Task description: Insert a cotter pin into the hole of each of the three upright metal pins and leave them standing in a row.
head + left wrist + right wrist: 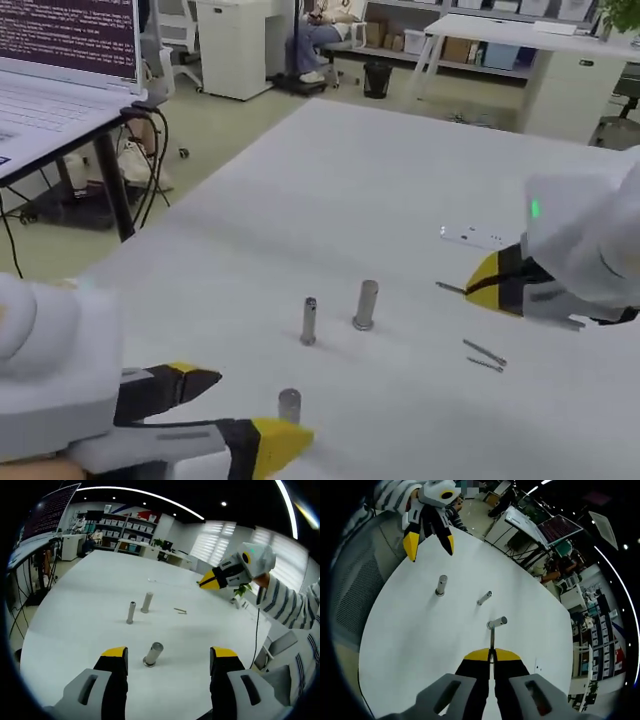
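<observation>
Three upright metal pins stand on the white table (400, 170): one (309, 321) mid-table, one (366, 305) to its right, one (289, 405) nearest me. My left gripper (258, 407) is open, and the nearest pin (153, 654) stands just ahead of its jaws. My right gripper (495, 282) is shut on a thin cotter pin (450, 288), held above the table to the right of the pins. In the right gripper view the cotter pin (491, 639) points at the closest pin (497, 623). Two loose cotter pins (485, 355) lie on the table.
A small white device (475, 237) lies behind the right gripper. A laptop (60, 60) sits on a side desk at the far left, with cables hanging beneath it. The table's left edge runs diagonally close to the left gripper.
</observation>
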A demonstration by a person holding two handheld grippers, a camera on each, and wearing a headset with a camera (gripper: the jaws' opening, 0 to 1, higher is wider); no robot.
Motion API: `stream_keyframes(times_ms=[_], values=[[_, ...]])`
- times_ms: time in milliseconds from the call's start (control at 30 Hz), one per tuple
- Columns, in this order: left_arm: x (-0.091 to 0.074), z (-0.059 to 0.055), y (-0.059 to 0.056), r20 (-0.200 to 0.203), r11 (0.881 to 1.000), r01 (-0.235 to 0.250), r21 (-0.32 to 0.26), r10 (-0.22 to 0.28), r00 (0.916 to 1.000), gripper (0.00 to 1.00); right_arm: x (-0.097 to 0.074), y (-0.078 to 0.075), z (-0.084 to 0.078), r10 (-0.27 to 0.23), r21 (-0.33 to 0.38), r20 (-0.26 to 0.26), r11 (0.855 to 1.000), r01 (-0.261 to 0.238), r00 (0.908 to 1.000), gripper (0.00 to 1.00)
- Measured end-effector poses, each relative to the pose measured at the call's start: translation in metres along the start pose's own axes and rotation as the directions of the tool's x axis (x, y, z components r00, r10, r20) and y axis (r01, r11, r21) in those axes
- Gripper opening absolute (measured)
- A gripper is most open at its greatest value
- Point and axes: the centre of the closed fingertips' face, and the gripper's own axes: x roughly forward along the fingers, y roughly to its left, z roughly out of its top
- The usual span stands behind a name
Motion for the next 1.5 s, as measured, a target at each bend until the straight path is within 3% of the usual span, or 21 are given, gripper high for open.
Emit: stream_keyframes(times_ms=[167, 300, 600, 767, 967, 1167, 1500], values=[[0.007, 0.019, -0.013, 0.063, 0.997, 0.065, -0.046, -0.062, 0.9961, 0.57, -0.01, 0.009, 0.023, -0.044, -0.058, 0.042, 0.997, 0.046, 0.9982, 0.0], [0.013, 0.035, -0.027, 0.106, 0.99, 0.126, -0.067, -0.119, 0.9872, 0.51, -0.013, 0.017, 0.036, -0.054, -0.085, 0.065, 0.995, 0.06, 0.9964, 0.0], [0.023, 0.057, -0.065, 0.169, 0.96, 0.274, -0.054, -0.262, 0.9501, 0.25, -0.014, 0.034, 0.057, -0.052, -0.143, 0.095, 0.988, 0.065, 0.9941, 0.0], [0.025, 0.061, -0.076, 0.188, 0.947, 0.317, -0.057, -0.302, 0.9346, 0.11, -0.014, 0.043, 0.061, -0.042, -0.166, 0.097, 0.985, 0.057, 0.9944, 0.0], [0.028, 0.058, -0.08, 0.179, 0.942, 0.33, -0.067, -0.314, 0.9323, 0.04, -0.015, 0.047, 0.066, -0.034, -0.184, 0.103, 0.981, 0.053, 0.9941, 0.0], [0.029, 0.056, -0.079, 0.178, 0.942, 0.329, -0.069, -0.312, 0.9332, 0.03, -0.015, 0.05, 0.075, -0.028, -0.181, 0.135, 0.982, 0.052, 0.9905, 0.0], [0.029, 0.056, -0.078, 0.18, 0.942, 0.33, -0.067, -0.314, 0.9321, 0.0, -0.018, 0.053, 0.078, -0.02, -0.196, 0.137, 0.98, 0.047, 0.9904, 0.0]])
